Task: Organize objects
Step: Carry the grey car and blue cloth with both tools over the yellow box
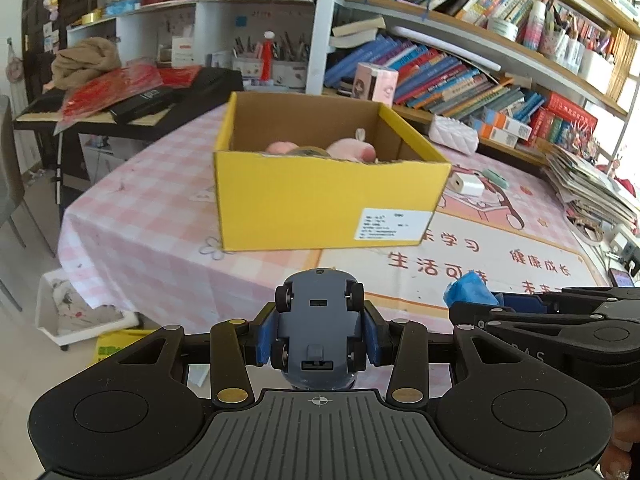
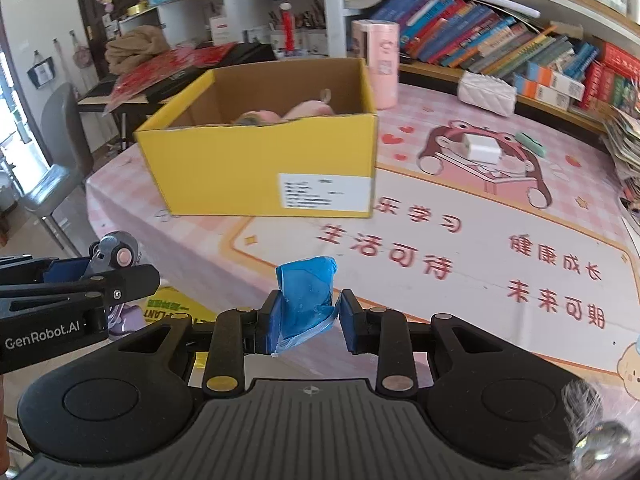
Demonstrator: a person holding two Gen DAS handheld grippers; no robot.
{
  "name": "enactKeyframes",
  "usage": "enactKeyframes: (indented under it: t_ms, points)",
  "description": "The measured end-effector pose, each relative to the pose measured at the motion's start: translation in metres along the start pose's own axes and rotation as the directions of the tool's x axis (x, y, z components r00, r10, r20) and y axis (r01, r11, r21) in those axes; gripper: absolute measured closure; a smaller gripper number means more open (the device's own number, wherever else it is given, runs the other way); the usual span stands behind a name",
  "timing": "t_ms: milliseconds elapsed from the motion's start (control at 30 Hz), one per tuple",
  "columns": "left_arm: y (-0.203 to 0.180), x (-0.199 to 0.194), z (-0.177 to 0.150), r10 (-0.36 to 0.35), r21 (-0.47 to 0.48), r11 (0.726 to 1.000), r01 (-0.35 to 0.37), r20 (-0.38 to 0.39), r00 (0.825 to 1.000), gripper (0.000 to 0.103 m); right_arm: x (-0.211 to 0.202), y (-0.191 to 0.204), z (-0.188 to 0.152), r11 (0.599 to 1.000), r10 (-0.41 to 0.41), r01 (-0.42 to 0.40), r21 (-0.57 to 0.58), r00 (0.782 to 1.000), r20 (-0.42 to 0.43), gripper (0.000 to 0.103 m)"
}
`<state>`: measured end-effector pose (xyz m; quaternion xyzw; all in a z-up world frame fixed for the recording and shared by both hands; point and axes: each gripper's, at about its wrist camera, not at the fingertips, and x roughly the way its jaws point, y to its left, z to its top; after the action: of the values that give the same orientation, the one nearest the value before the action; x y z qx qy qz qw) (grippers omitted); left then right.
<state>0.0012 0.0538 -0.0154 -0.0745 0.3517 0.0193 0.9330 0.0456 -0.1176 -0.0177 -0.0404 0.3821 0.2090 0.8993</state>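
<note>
My left gripper (image 1: 319,334) is shut on a grey-blue toy car (image 1: 319,322), held belly-up with its black wheels showing. My right gripper (image 2: 307,322) is shut on a crumpled blue plastic bag (image 2: 307,294). Both hang over the near edge of the table, short of the open yellow cardboard box (image 1: 320,196) (image 2: 260,164). Pink soft items (image 1: 348,148) lie inside the box. In the left wrist view the right gripper (image 1: 500,304) appears at the right with the blue bag (image 1: 468,286). In the right wrist view the left gripper (image 2: 96,272) appears at the left with the car (image 2: 116,252).
The table (image 2: 500,208) has a pink checked cloth with cartoon print. A white charger (image 2: 482,148), a green eraser (image 2: 530,143) and a white quilted pouch (image 2: 486,94) lie beyond the box, a pink box (image 2: 380,62) behind it. Bookshelves fill the back; a chair (image 2: 60,168) stands left.
</note>
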Motion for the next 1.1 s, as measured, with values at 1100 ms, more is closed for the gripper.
enactKeyframes:
  t_ms: [1100]
  points:
    - [-0.007,0.089,0.135,0.112,-0.018,0.994,-0.111,0.169,0.979,0.062,0.055,-0.033,0.159,0.995,0.064,-0.046,-0.090,0.974,0.216,0.075]
